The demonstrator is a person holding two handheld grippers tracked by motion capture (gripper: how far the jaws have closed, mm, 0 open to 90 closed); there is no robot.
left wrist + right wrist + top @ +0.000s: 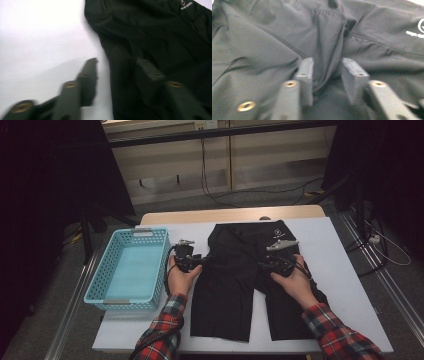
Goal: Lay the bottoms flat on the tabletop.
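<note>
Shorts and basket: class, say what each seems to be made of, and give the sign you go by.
Shorts: likely a thin, smooth synthetic knit with a faint sheen; it lies in soft wrinkles with stitched seams and a printed white logo. Basket: probably moulded plastic, light blue, its walls a regular grid of holes under a rigid rim.

Shorts (240, 270) on table (345, 285), basket (131, 268) left.

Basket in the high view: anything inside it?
No. The blue basket shows a bare floor, and the black shorts lie on the table beside it.
</note>
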